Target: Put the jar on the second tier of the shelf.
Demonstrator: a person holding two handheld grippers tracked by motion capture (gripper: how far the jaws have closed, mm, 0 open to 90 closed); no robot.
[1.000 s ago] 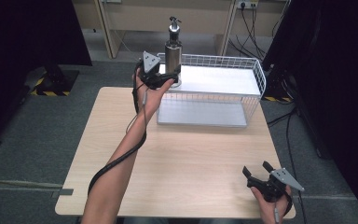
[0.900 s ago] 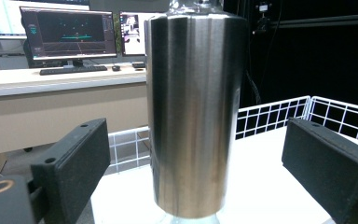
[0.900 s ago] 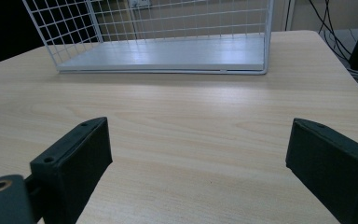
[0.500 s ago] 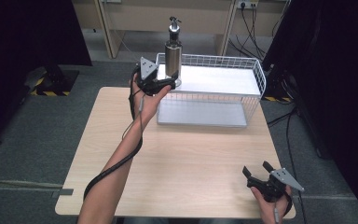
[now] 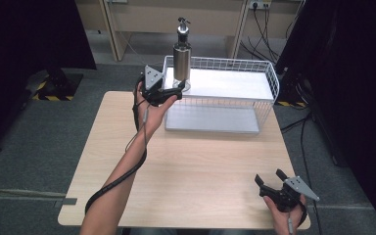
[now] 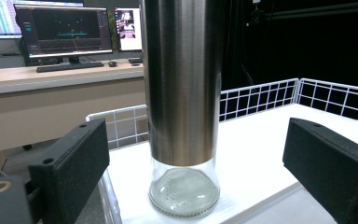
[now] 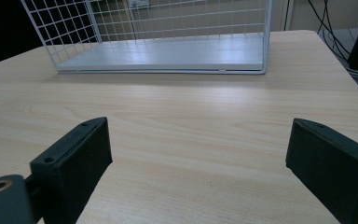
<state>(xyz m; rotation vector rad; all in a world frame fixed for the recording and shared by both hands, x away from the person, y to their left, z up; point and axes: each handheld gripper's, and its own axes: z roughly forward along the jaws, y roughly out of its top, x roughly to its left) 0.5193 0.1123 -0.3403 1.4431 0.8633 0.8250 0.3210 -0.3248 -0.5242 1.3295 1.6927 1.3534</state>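
Note:
A tall bottle (image 5: pixel 181 58) with a steel sleeve, a clear glass base and a pump top stands upright on the upper white shelf of a wire rack (image 5: pixel 269 73), at its left end. My left gripper (image 5: pixel 177 88) is open at the bottle's base. In the left gripper view the bottle (image 6: pixel 182 79) stands between and just beyond the two wide-apart jaws of the left gripper (image 6: pixel 198 156), touching neither. My right gripper (image 5: pixel 269 177) rests open low over the near right corner of the table, and the right gripper (image 7: pixel 196 154) has nothing between its pads.
The white wire rack (image 7: pixel 168 51) stands at the table's far edge with a lower white shelf (image 5: pixel 210 120). The wooden table (image 5: pixel 200 161) stretches bare in front of it. Behind the rack stand a desk with monitors (image 6: pixel 65 32) and dark curtains.
My left gripper has drawn back a little toward the near side, away from the bottle. The bottle stands where it was. The right gripper has not moved.

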